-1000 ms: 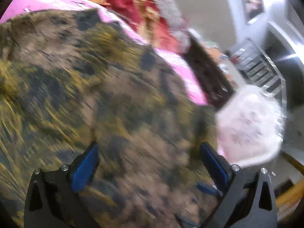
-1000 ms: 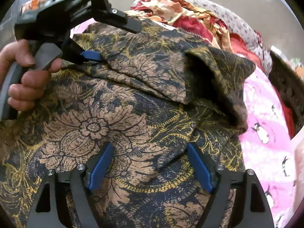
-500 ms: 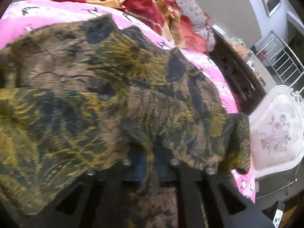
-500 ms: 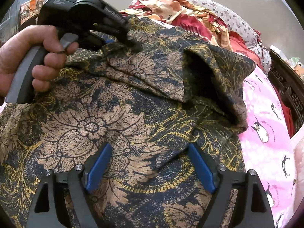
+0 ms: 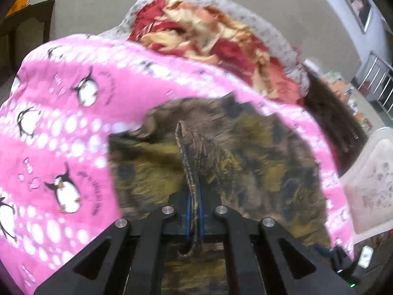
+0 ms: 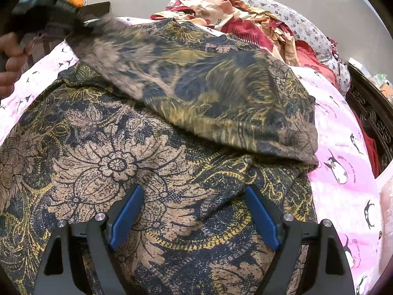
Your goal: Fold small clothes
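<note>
My left gripper (image 5: 194,211) pinches a hem of the dark gold-and-tan floral cotton garment (image 6: 152,162), spread mid-frame on pink penguin bedding (image 6: 343,132). My right gripper (image 6: 194,216) gapes empty; I should lift evenly.

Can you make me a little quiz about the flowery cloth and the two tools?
1. True or false: the left tool is pinching a fold of the flowery cloth.
2. What is the right tool doing? A) squeezing the cloth B) standing open above the cloth C) holding the red clothes
3. Fill in: the pink sheet under the cloth has pictures of ______ on it.

Key: 1 true. 2 B. 3 penguins.
</note>
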Demonstrator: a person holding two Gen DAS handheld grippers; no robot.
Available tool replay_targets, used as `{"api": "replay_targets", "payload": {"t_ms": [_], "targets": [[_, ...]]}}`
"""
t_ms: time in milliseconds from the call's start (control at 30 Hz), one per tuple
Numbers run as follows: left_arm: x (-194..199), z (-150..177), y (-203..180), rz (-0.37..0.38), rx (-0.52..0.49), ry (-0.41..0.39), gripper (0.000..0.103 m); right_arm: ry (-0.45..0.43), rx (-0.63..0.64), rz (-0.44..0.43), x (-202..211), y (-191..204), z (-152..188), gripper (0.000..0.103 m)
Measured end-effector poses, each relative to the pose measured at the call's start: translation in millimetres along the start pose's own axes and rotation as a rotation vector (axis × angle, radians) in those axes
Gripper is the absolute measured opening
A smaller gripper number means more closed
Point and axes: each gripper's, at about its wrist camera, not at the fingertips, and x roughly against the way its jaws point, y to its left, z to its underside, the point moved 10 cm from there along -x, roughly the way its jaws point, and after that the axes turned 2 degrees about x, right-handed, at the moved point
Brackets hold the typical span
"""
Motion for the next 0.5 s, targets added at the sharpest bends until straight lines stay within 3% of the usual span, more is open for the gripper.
{"api": "replay_targets", "payload": {"t_ms": [267, 333, 400, 500], "targets": [[-2.8, 24.7, 30.7, -0.156, 0.031, 0.000, 0.008, 0.008, -0.004, -0.004, 0.3, -0.8, 0.4, 0.089], [-3.4, 34.1, 33.0, -0.204, 0.034, 0.025, 0.026, 0.020, -0.030, -0.016, 4.9, -5.3, -1.9, 0.089], [5.4, 32.9, 29.7, -0.233, 0.008, -0.010, 0.054, -0.010, -0.072, -0.013, 16.6, -19.6, -17.6, 0.089], [29.0, 14.5, 22.7, -0.324, -0.029, -0.141, 0.065, -0.105, -0.143, 0.039, 34.1, -53.9, -60.1, 0.089]]}}
